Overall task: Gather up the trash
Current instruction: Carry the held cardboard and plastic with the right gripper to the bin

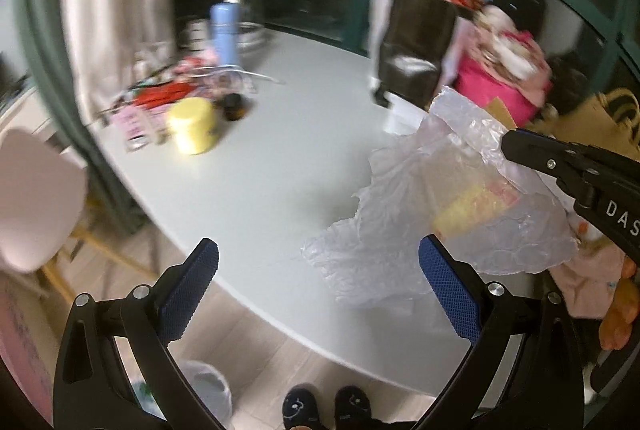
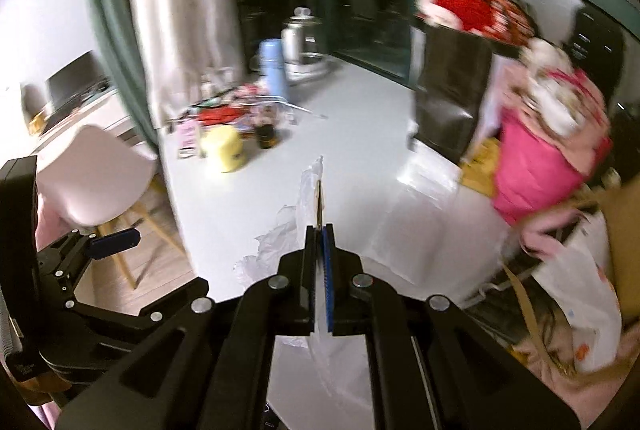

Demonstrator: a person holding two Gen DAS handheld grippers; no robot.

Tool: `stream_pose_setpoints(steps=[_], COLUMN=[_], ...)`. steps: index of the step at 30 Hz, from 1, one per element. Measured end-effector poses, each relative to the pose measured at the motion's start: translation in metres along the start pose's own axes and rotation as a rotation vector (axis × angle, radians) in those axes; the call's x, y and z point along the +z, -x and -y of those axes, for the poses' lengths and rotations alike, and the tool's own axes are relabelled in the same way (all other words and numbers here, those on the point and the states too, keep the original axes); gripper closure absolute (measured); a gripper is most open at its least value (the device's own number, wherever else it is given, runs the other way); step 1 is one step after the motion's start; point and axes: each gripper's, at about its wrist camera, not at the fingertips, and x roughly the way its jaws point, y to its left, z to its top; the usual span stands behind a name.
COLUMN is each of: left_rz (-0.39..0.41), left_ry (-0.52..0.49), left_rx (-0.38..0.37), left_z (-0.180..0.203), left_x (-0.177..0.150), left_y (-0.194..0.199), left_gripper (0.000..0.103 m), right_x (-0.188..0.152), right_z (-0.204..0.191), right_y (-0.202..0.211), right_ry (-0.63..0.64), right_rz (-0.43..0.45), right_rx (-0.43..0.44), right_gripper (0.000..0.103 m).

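While the right gripper [image 2: 320, 238] has its fingers clamped together on a crumpled clear plastic bag [image 1: 440, 198], the bag hangs above the near edge of the white table [image 1: 280, 158], with something yellow showing through it. The left gripper [image 1: 320, 290] hovers just beside the bag, its blue-padded fingers [image 1: 188, 290] wide apart and holding nothing. Farther back on the table stand a yellow jar [image 1: 192, 124], a light blue bottle [image 1: 224, 34] and blurred clutter. Below, slippers [image 1: 326, 406] show on the wooden floor.
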Motion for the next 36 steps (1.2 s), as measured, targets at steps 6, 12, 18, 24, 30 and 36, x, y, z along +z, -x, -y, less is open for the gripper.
stream_pose_setpoints(steps=[6,12,18,24,30,36], left_rz=[0.039,0.071,0.065,0.040,0.040,0.025], left_ry=[0.125,0.253,0.350,0.429,0.491,0.547], left_rx=[0.129,0.264,0.359,0.431,0.487,0.524], left_z=[-0.049,-0.111,-0.166,-0.215,-0.246,-0.258], left_x=[-0.020,-0.056,-0.107,-0.164,-0.203,-0.231], left_y=[0.047,0.100,0.149,0.191,0.218,0.229], left_gripper=[0.006,0.006,0.006,0.006,0.006,0.006], right_x=[0.014,0.017,-0.002,-0.032,-0.060,-0.083], right_z=[-0.056,-0.131,-0.213,-0.289,-0.343,-0.373], right_y=[0.003,0.009,0.015,0.019,0.025,0.027], right_ry=[0.116,0.234,0.327,0.402,0.462,0.531], right_rz=[0.025,0.035,0.010,-0.042,-0.075,-0.116], right_rx=[0.131,0.259,0.367,0.452,0.518,0.577], right_gripper=[0.098,0.098,0.098,0.098,0.098,0.098])
